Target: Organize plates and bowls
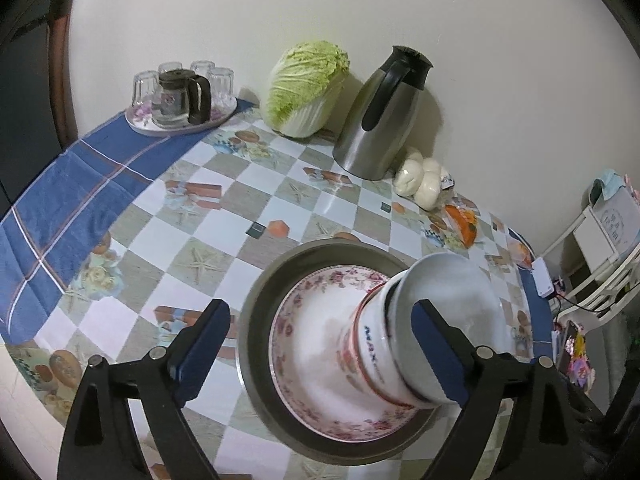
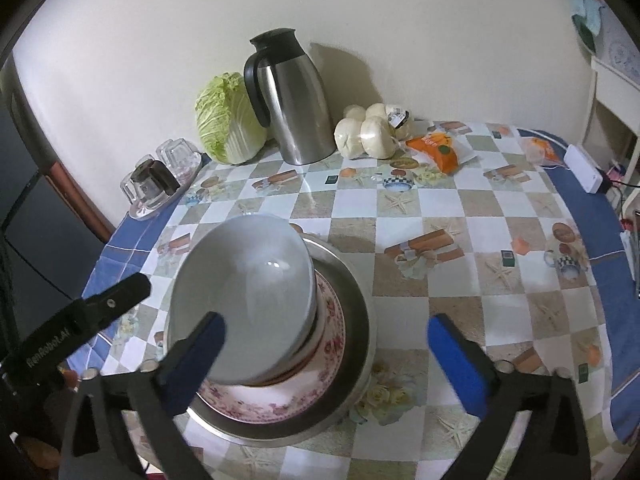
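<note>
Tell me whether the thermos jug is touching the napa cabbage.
Cannot tell. In the right wrist view the thermos jug overlaps the napa cabbage; in the left wrist view they sit close, but no clear contact or gap shows.

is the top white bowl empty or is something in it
Empty. The right wrist view looks into the white bowl and shows only bare glazed interior with a light reflection.

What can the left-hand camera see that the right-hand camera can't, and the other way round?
Only the left view shows blue lettering on the lower bowl and a blue checked cloth. Only the right shows the white box at the table edge. Both show the stacked white bowls on a floral plate, the steel jug and the cabbage.
</note>
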{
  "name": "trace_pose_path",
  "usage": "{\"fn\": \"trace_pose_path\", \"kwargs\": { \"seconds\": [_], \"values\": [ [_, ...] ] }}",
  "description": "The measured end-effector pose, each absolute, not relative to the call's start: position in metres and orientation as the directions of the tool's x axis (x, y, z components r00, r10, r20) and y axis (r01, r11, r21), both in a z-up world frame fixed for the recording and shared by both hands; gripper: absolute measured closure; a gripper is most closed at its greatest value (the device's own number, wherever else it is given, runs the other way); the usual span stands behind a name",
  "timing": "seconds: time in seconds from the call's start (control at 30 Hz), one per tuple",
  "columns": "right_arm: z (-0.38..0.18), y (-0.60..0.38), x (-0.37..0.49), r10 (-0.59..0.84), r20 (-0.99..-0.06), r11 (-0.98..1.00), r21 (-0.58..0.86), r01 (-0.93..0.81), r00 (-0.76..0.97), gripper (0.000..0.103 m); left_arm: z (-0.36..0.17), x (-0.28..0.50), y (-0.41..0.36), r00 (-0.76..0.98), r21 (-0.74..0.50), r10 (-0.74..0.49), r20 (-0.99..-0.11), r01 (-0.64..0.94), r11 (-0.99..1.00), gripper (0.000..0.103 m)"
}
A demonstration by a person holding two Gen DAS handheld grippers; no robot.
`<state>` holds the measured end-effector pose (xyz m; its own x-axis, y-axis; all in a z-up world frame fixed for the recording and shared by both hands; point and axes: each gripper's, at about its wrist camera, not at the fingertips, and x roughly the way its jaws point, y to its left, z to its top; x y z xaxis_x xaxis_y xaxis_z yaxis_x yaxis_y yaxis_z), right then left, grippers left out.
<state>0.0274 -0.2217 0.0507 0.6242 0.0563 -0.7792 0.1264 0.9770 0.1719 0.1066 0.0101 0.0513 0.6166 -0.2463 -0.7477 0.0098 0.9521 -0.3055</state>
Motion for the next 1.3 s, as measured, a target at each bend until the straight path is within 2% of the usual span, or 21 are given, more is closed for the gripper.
{"fn": "trace_pose_path", "kwargs": {
  "seconds": [0.17,0.63,0.8,1.3],
  "values": [
    [0.044,-0.221,0.010,0.042,-0.763,0.978,0.162,0.128,0.645,0.000,0.046,0.093,0.012,0.627,-0.227,-0.190,-0.755,0.023,0.974,0.004],
    [0.011,-0.223,-0.021,-0.022,-0.797,0.986,0.084,0.146,0.604,0.000,0.032,0.064,0.015,0.644,-0.114,-0.138,-0.753,0.079,0.990,0.004],
    [0.005,-0.224,-0.028,-0.027,-0.810,0.987,0.072,0.145,0.586,0.000,0.024,0.057,0.017,0.644,-0.051,-0.079,-0.761,0.062,0.997,0.004],
    [-0.010,-0.228,-0.042,-0.040,-0.838,0.988,0.050,0.149,0.544,0.000,0.003,0.050,0.020,0.588,-0.051,-0.106,-0.802,0.110,0.993,0.004]
  ]
}}
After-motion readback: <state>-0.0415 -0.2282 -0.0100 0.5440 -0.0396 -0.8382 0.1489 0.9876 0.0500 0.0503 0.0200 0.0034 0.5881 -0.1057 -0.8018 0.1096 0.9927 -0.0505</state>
